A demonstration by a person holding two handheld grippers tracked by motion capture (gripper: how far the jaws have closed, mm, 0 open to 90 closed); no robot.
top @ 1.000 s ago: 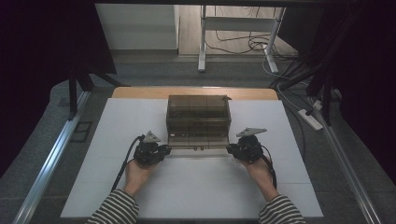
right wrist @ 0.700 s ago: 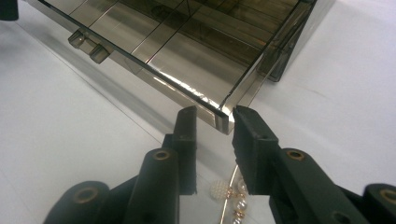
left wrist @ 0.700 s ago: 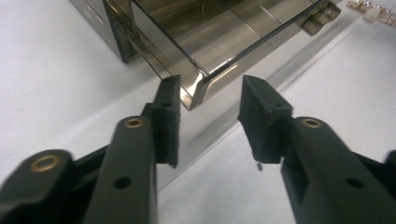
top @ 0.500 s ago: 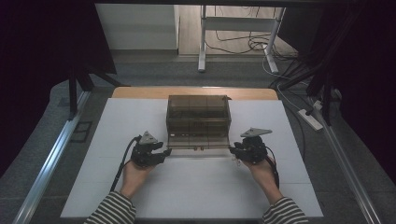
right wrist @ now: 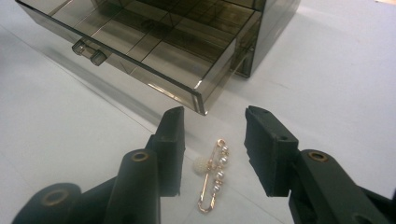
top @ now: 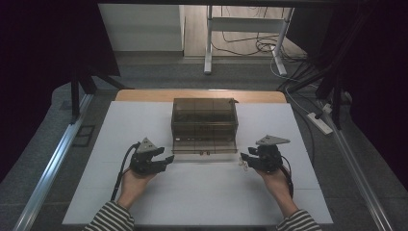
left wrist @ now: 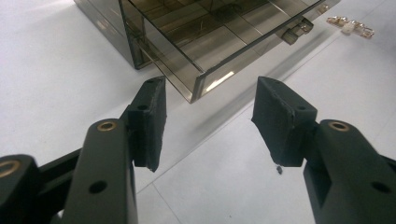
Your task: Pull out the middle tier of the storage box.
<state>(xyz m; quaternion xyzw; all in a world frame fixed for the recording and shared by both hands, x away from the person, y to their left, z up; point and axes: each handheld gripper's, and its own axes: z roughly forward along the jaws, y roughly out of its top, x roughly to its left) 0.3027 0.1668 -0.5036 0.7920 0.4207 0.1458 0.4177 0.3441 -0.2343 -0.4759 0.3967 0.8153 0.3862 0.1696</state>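
Observation:
A smoky see-through organiser box (top: 204,118) stands mid-table with its bottom drawer (top: 204,147) pulled out toward me. My left gripper (top: 166,160) hovers open just off the drawer's left front corner (left wrist: 198,86), nothing between its fingers (left wrist: 149,121). My right gripper (top: 244,158) is open at the drawer's right front corner (right wrist: 201,100). A gold safety-pin brooch with pearls (right wrist: 212,179) lies on the table between and just below its fingers (right wrist: 170,149), untouched. The brooch (left wrist: 352,25) also lies past the drawer in the left gripper view, and shows as a pale speck (top: 242,163) from above.
The white table (top: 202,192) has bare room in front of and on both sides of the box. The drawer has two small knobs (right wrist: 88,51) on its front and divided compartments. Desk legs and cables (top: 269,45) lie on the floor beyond.
Both hands have drifted slightly outward and back toward me, away from the drawer front. The box and drawer have stayed put.

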